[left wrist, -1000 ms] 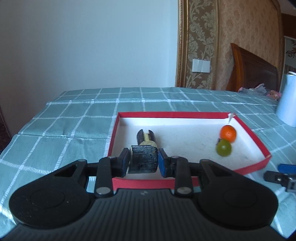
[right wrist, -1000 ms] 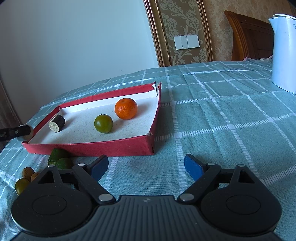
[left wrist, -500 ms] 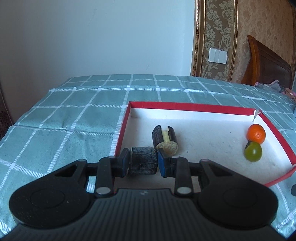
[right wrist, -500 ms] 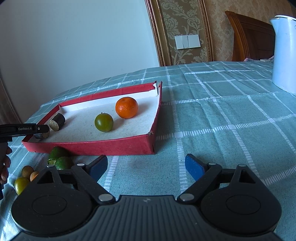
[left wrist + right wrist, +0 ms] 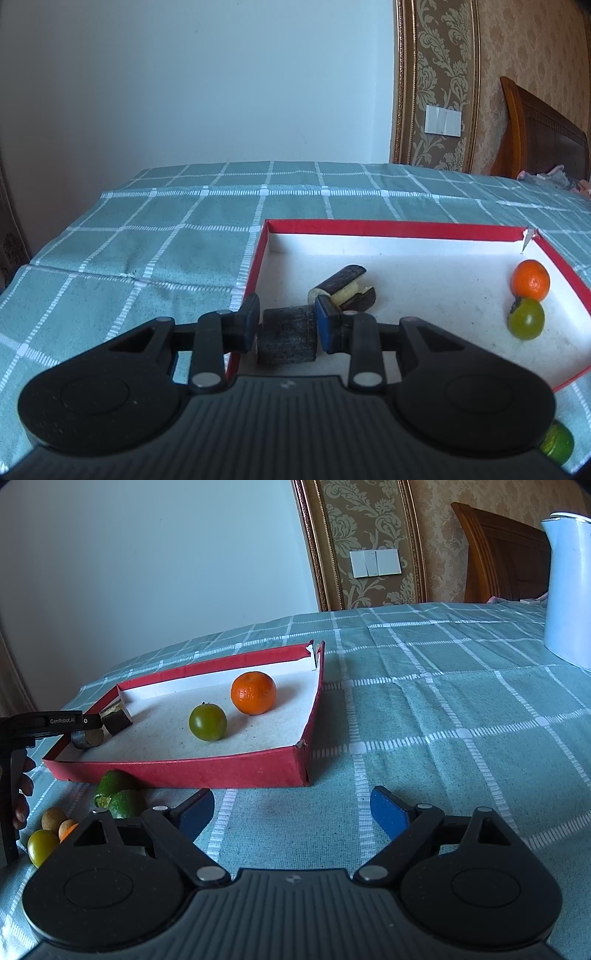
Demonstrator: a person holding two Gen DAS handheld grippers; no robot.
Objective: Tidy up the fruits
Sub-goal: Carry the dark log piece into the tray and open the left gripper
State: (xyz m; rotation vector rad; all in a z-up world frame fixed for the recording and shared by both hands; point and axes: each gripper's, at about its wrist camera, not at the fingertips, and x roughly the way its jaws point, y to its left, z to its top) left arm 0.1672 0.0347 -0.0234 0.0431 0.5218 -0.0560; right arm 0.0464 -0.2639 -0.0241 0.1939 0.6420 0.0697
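Both my tongs faced the red tray (image 5: 207,771). On my left, the left gripper (image 5: 286,325) had its fingers nearly closed around a dark cane chunk (image 5: 287,341); the left pad looked a hair off it, so I couldn't tell whether the grip was firm. That gripper reached level over the tray's near-left corner, the chunk low over the white floor. Just beyond its right fingertip lay a split cane piece (image 5: 345,291), tilted. Far to its right, the orange mandarin (image 5: 530,278) touched the green fruit (image 5: 526,324) by the tray's right wall.

My right gripper (image 5: 291,810) stood wide open with nothing between its blue pads, hovering low over the cloth, outside the tray's near wall. Left of it, two green limes (image 5: 118,794) and small yellowish fruits (image 5: 51,830) lay on the teal checked tablecloth (image 5: 443,757). Far right stood a white kettle (image 5: 569,590). Behind were a pale wall, patterned wallpaper, light switches (image 5: 375,563) and a wooden headboard (image 5: 498,554).
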